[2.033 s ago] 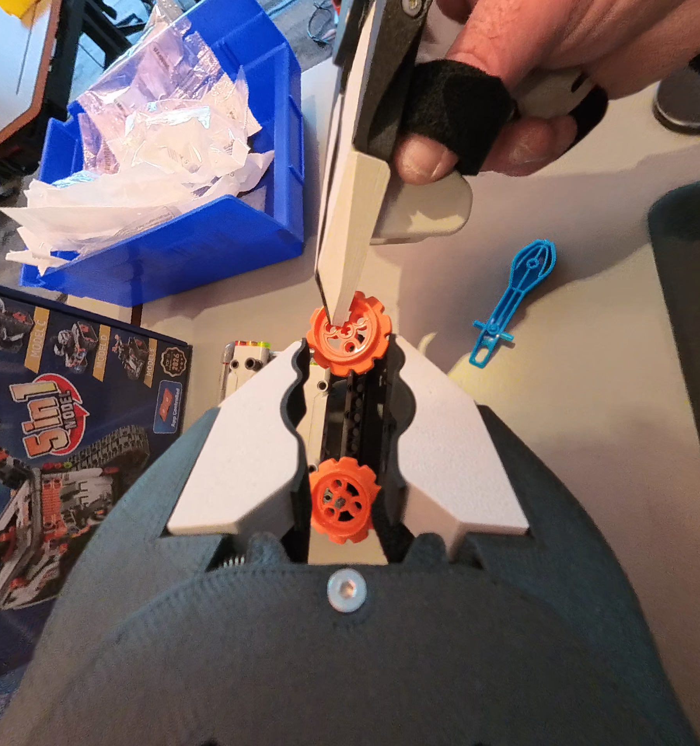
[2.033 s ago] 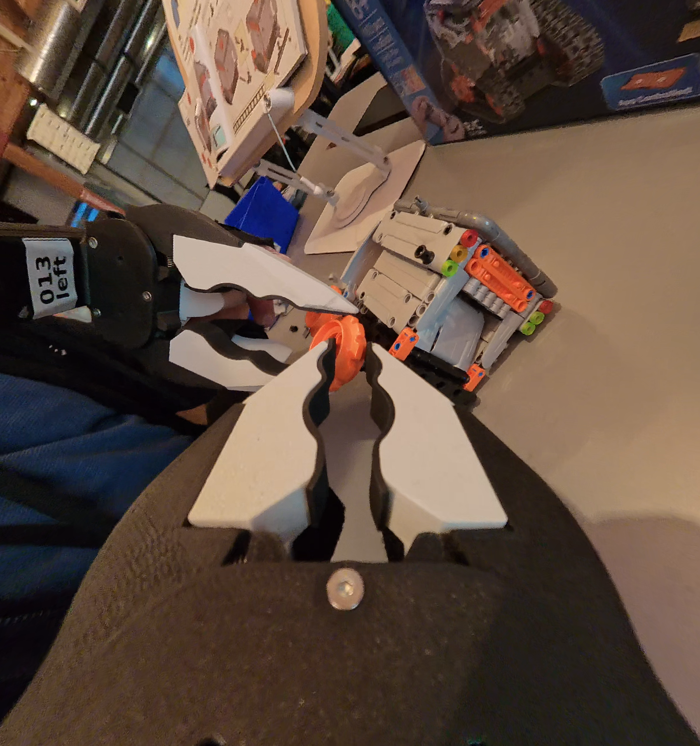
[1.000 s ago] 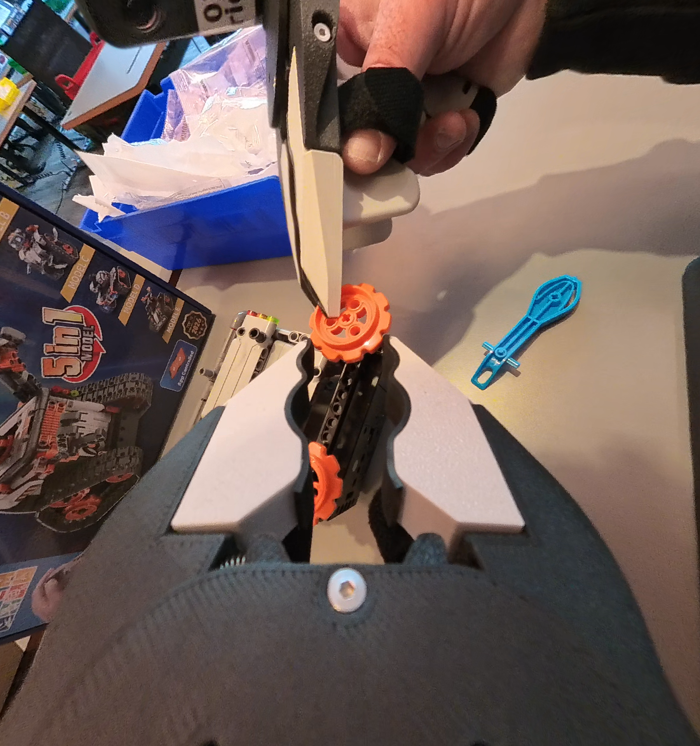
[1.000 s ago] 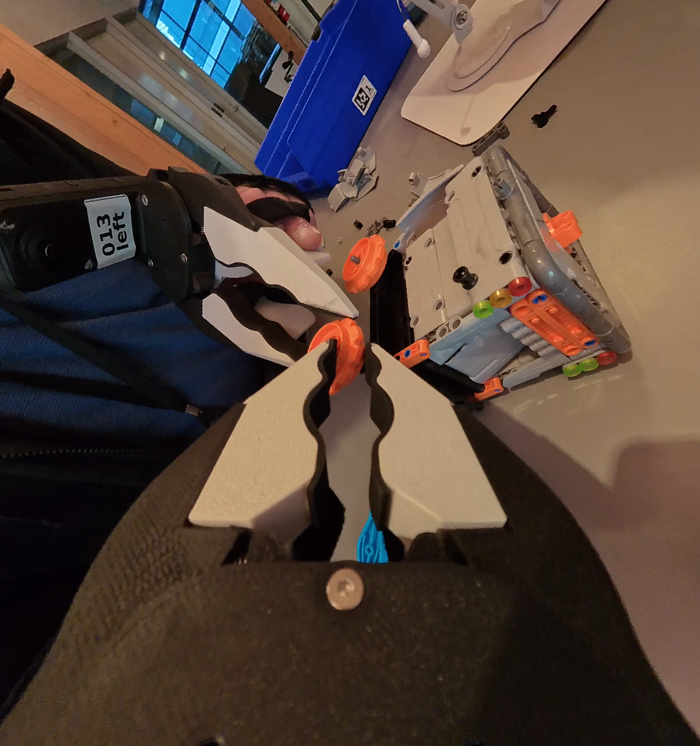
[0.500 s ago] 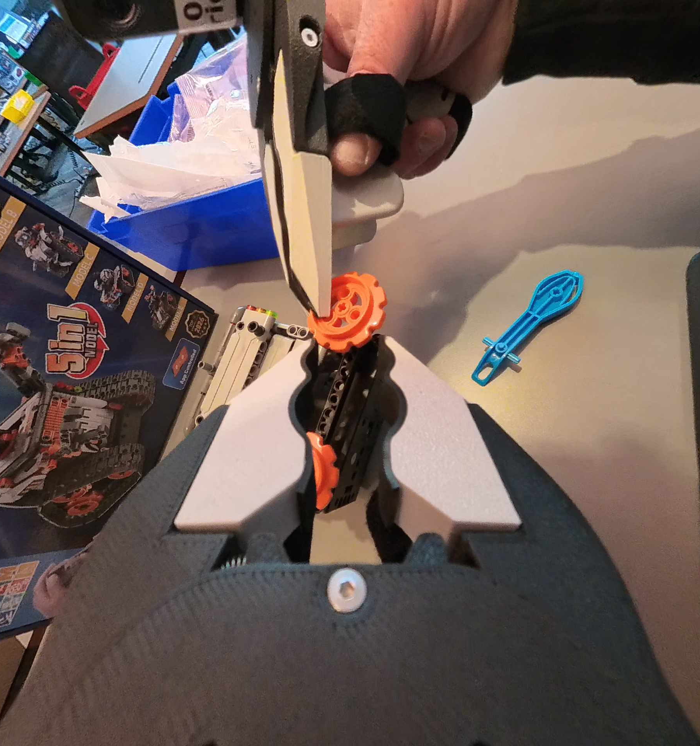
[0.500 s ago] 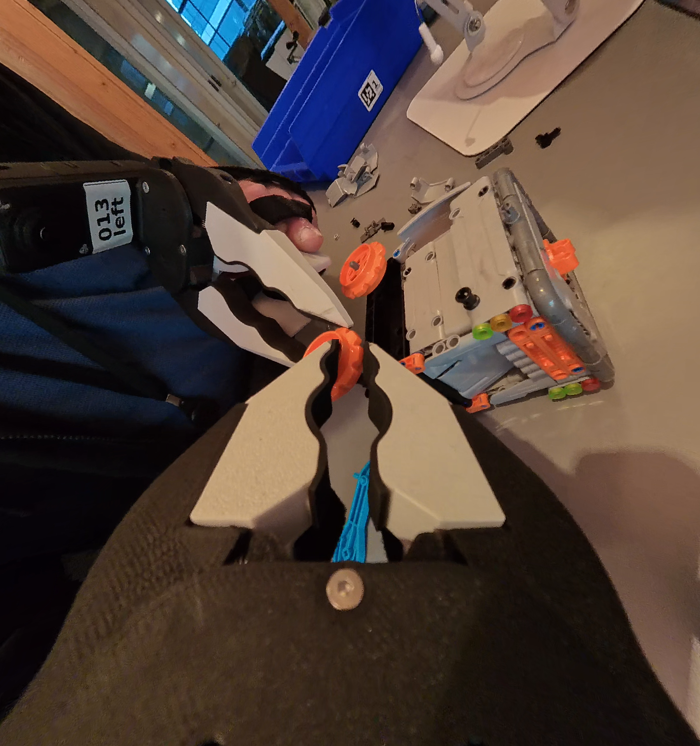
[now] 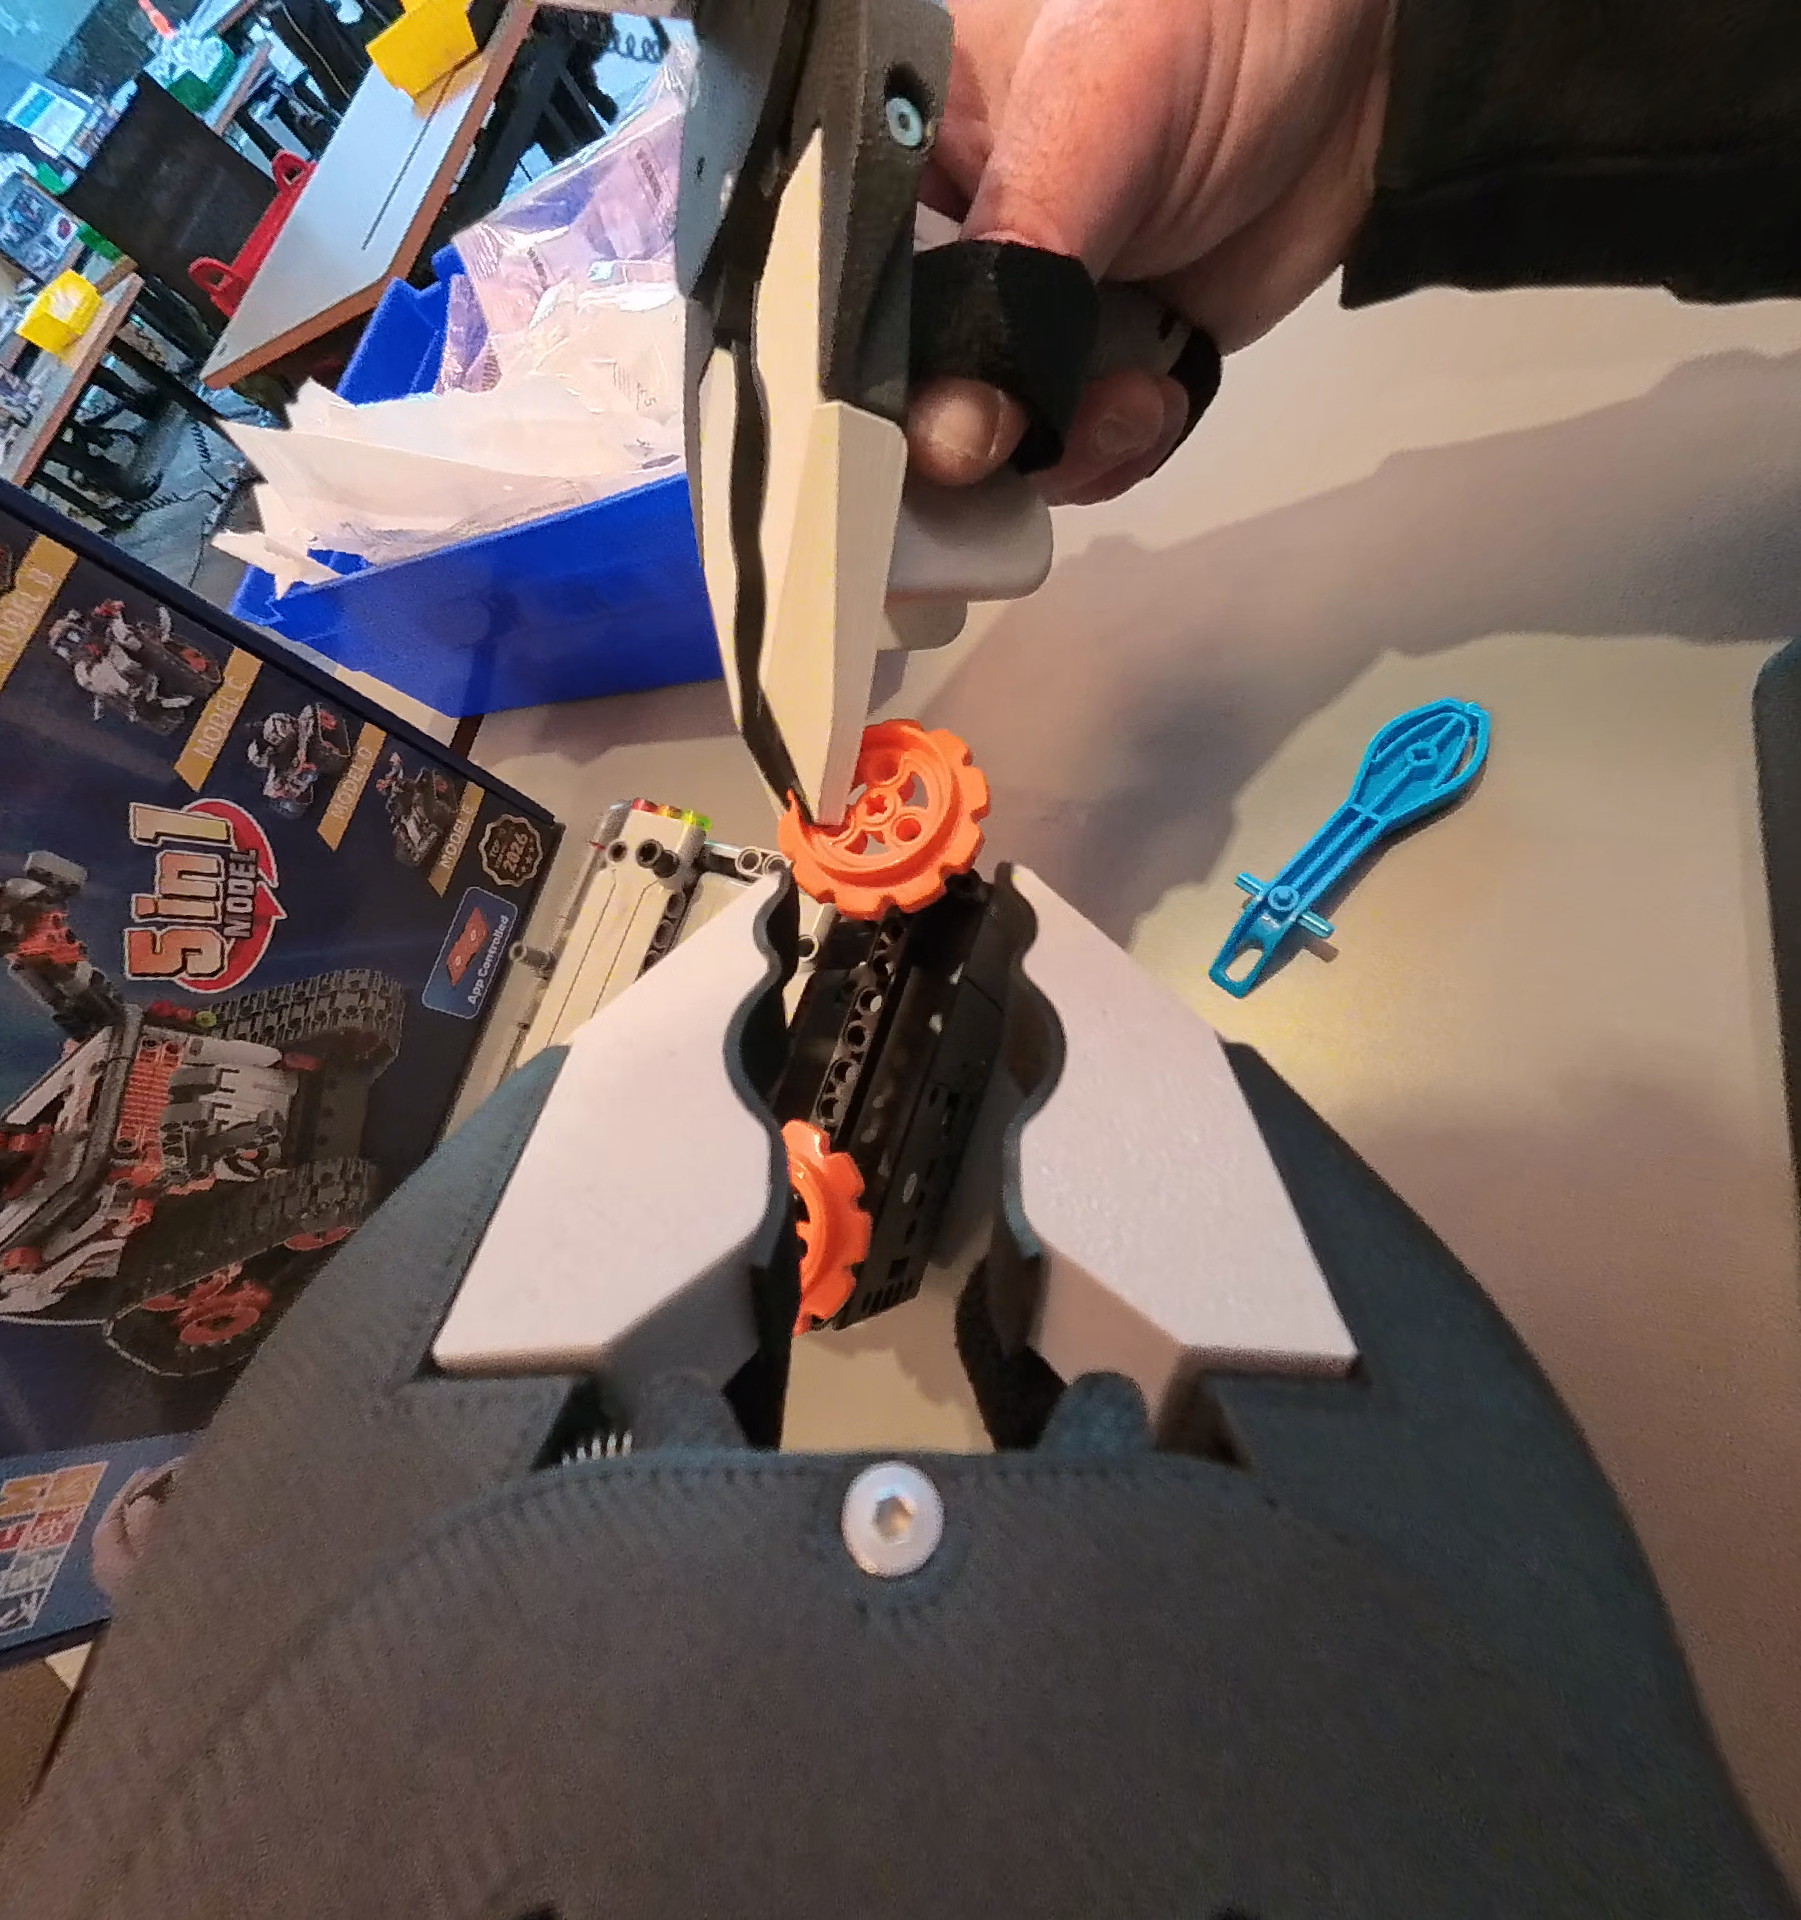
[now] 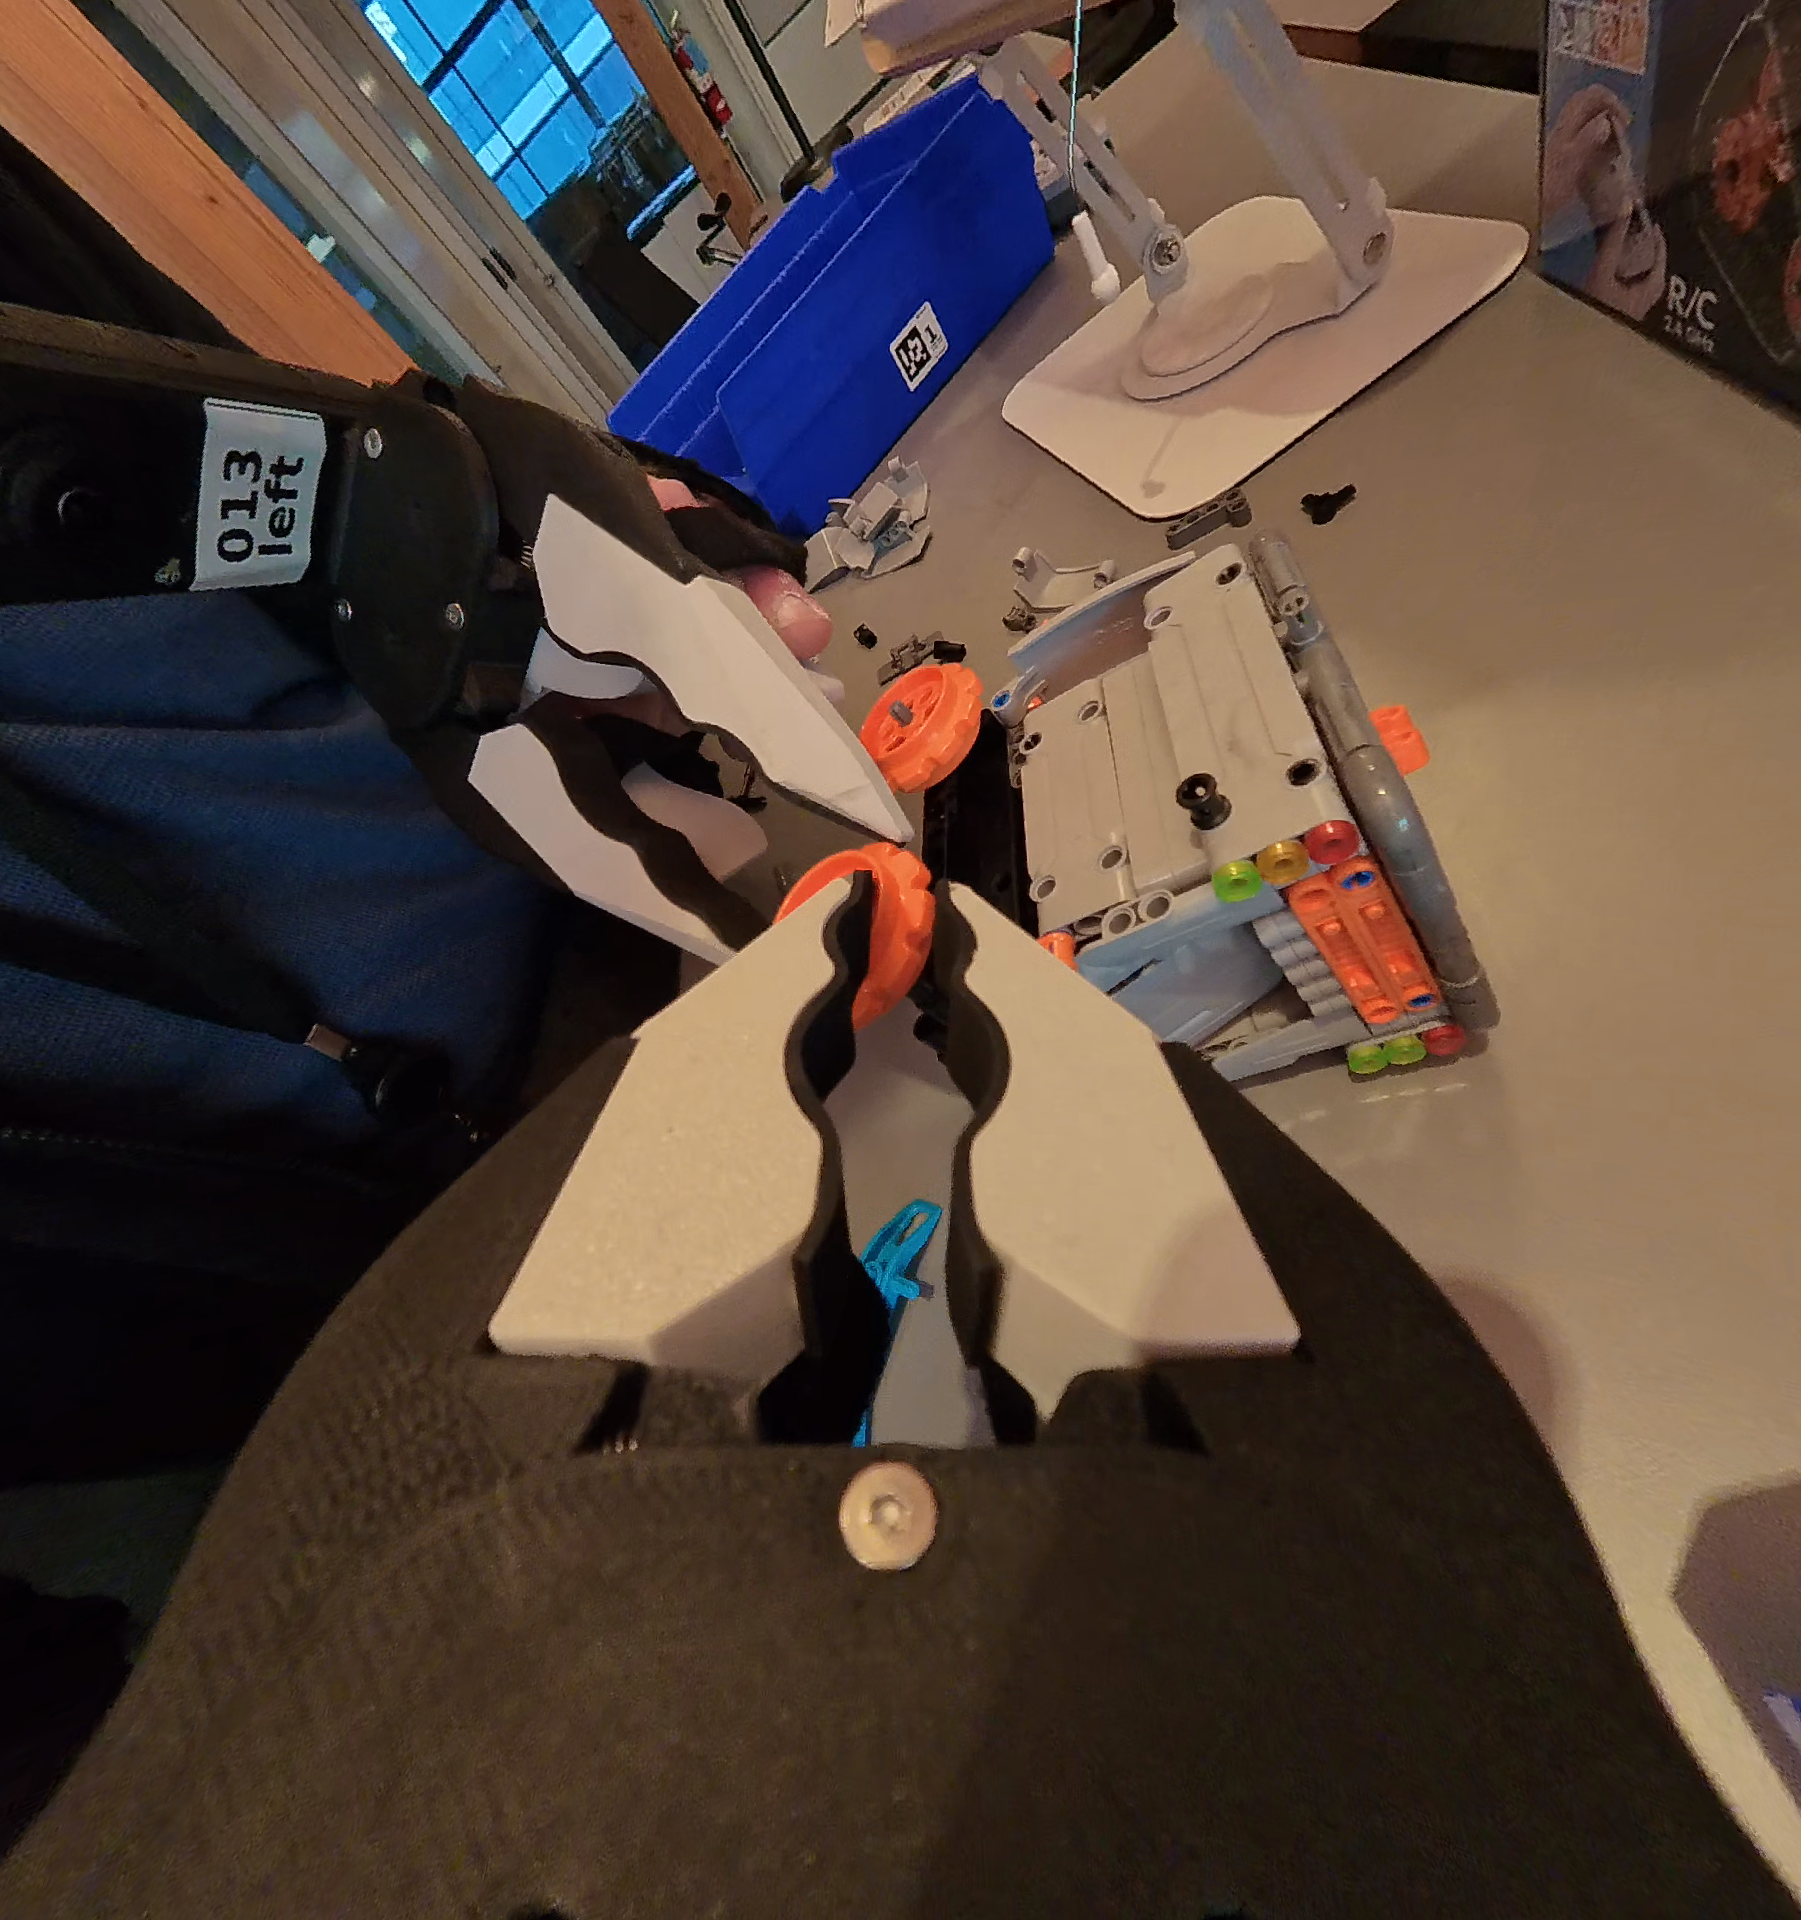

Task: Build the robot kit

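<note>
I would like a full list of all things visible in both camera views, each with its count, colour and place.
Toy vehicle model: one, grey with orange parts, on table, black side between left fingers.
Gear wheels: two, orange, on model's black side.
Pin tool: one, light blue, on table.
Storage bin: one, blue, holding clear bags.
Kit box: one, dark blue, left of model.
Stand: one, white, behind model.
Loose parts: several, grey and black.
Left hand-held gripper: shut on model.
Right hand-held gripper: shut on wheel.

We saw a blue bin [image 7: 522, 613] stuffed with clear plastic bags [image 7: 522, 436], a dark printed box [image 7: 179, 997] beside it, a small blue plastic tool [image 7: 1353, 842] on the grey table [image 7: 1498, 1091], and a white stand [image 8: 1260, 343].
</note>
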{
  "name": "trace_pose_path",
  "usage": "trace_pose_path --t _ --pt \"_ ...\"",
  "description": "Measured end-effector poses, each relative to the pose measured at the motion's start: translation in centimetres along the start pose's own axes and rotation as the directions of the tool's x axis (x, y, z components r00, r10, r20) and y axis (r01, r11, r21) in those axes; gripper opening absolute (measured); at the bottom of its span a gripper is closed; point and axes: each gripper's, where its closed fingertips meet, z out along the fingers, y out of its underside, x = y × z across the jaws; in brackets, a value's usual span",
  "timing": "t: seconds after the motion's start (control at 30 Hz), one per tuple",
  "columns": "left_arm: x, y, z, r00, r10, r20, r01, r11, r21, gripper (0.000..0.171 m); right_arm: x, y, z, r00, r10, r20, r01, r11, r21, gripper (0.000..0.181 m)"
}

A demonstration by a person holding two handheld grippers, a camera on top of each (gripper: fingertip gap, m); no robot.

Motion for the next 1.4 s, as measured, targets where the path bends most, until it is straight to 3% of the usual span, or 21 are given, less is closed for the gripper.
trace_pose_path --t 0.33,0.47,0.57,0.8,1.0,1.2,1.33,1.4 --pt "-0.3 0.4 0.6 1.0 -0.003 0.018 0.003 1.0 -0.029 0.028 0.3 0.1 0.0 0.999 -0.027 -0.034 0.029 0.999 0.037 0.008" --pt "-0.5 0.4 0.6 1.0 0.001 0.02 -0.001 0.999 -0.035 0.028 -0.2 -1.1 -0.8 0.999 0.022 -0.042 -0.018 0.996 0.086 0.022" --pt "-0.5 0.3 0.6 1.0 0.01 0.022 -0.009 0.999 -0.035 0.028 -0.3 -0.6 -1.6 0.994 0.075 -0.086 -0.069 0.995 0.071 0.022" --pt "-0.4 0.2 0.6 0.999 0.026 0.027 -0.025 0.999 -0.037 0.03 -0.4 1.1 -0.5 0.973 0.226 -0.039 -0.222 0.972 0.071 0.017" --pt "-0.1 0.2 0.6 0.999 0.044 0.03 -0.043 0.998 -0.041 0.031 -0.6 1.3 -0.5 0.985 0.162 -0.055 -0.159 0.985 0.063 0.017" --pt "0.5 0.1 0.8 1.0 0.012 -0.015 -0.012 1.0 -0.024 0.047 -0.6 1.3 -0.4 0.992 0.096 -0.081 -0.095 0.995 0.019 0.016" --pt "0.6 -0.2 0.5 0.99 -0.082 -0.114 0.085 0.996 0.017 0.044 -0.6 1.3 -0.3 0.994 0.078 -0.078 -0.079 0.997 -0.012 0.016" --pt "0.2 -0.1 0.4 0.987 -0.096 -0.127 0.099 0.995 0.018 0.035 -0.6 1.3 -0.3 0.995 0.078 -0.069 -0.079 0.997 -0.015 0.016"
